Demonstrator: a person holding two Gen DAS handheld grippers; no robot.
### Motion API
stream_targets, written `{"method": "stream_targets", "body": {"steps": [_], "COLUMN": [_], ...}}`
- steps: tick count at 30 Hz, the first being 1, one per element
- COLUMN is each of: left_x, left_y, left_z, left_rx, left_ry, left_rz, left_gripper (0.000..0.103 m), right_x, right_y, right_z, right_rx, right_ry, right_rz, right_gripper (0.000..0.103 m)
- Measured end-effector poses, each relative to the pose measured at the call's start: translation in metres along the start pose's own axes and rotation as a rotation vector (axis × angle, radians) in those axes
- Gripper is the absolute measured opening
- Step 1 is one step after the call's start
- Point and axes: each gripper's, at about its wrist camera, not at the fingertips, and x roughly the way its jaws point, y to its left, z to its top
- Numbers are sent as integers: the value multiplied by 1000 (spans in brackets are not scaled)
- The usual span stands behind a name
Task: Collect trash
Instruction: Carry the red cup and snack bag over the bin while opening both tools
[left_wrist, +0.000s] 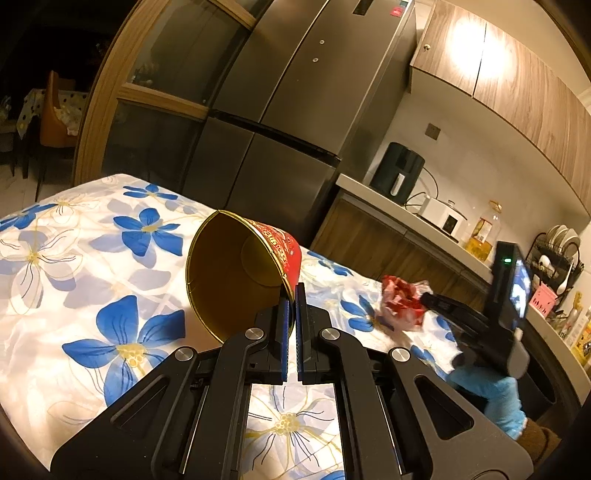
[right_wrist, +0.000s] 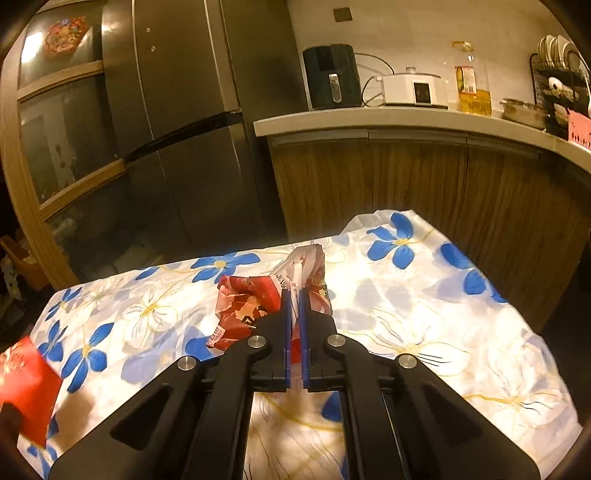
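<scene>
My left gripper (left_wrist: 292, 295) is shut on the rim of a red paper cup (left_wrist: 236, 273) with a gold inside. The cup is tipped on its side, mouth toward the camera, above the floral tablecloth (left_wrist: 92, 258). My right gripper (right_wrist: 294, 295) is shut on a crumpled red and white wrapper (right_wrist: 251, 306) and holds it just over the cloth (right_wrist: 424, 295). In the left wrist view the wrapper (left_wrist: 400, 301) and the right gripper (left_wrist: 424, 297) show at the right. The cup's red side (right_wrist: 26, 384) shows at the left edge of the right wrist view.
A steel fridge (left_wrist: 295, 110) stands beyond the table. A counter (right_wrist: 406, 120) behind holds an air fryer (right_wrist: 332, 77), a white cooker (right_wrist: 413, 90), an oil bottle (right_wrist: 472, 81) and a dish rack (right_wrist: 561, 81). Wood cabinets (right_wrist: 406, 192) run below it.
</scene>
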Motion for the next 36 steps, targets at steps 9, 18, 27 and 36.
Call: {"method": "stream_targets", "body": {"steps": [9, 18, 27, 36], "left_x": [-10, -24, -32, -34], "left_y": [-25, -74, -167, -285], "left_z": [1, 0, -17, -45], "left_rx": [53, 114, 223, 345], "left_ry": [11, 10, 38, 60], "left_rz": [11, -37, -174, -373], "left_gripper": [2, 2, 2, 2], "right_x": [-69, -142, -195, -232], "right_y": [-17, -51, -121, -204], "right_z": [-6, -11, -6, 0], "right_rx": [-43, -42, 9, 54], "right_ry": [-64, -136, -220, -302], "right_rz": [56, 86, 2, -180], "right_gripper": [4, 4, 4, 4]}}
